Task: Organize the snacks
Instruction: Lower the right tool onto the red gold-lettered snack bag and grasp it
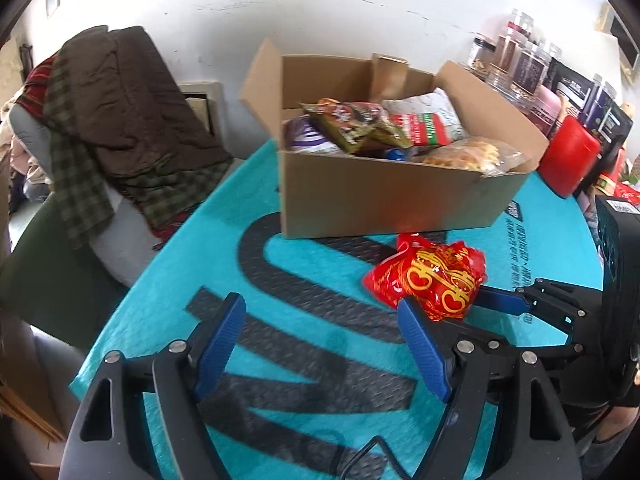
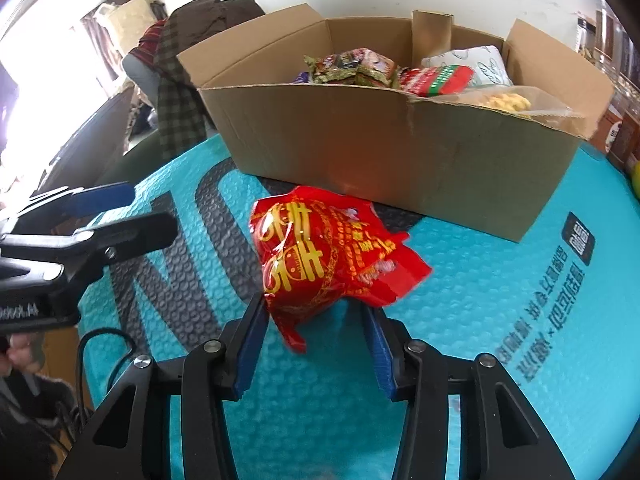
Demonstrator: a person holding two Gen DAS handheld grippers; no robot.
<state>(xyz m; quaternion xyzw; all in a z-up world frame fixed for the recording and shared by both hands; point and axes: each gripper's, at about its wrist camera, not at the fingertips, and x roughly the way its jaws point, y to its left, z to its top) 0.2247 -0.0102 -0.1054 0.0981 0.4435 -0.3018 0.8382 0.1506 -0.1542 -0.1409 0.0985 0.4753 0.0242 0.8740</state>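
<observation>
Right gripper: its blue pads flank the lower end of a red snack packet; the left pad touches the wrapper's edge, the right pad sits just beside it, partly hidden behind the foil — whether both pads press on the packet cannot be told.
Red snack packet: crinkled red foil with yellow characters and heart shapes, lying on the teal mat just in front of the cardboard box, apart from its front wall.
Left gripper: jaws spread wide with nothing between them, hanging over the mat's dark lettering; its right pad stands just beside the packet in the left wrist view.
Cardboard box: open, flaps up, standing on the mat near the wall; filled close to the brim with snacks.
Box contents: a green-and-red packet on top toward the left, a red-and-white packet beside it, a white pillow-like bag behind, a clear bag of yellow puffed pieces at the front right corner, something purple at the left.
Right of the box: a red container on the mat's edge, with clear jars and dark boxes lined along the wall behind it.
Left of the table: a chair draped with a brown garment and a green checked cloth.
Person: fingers at the lower left edge of the right wrist view, low beside the left gripper's black frame.
</observation>
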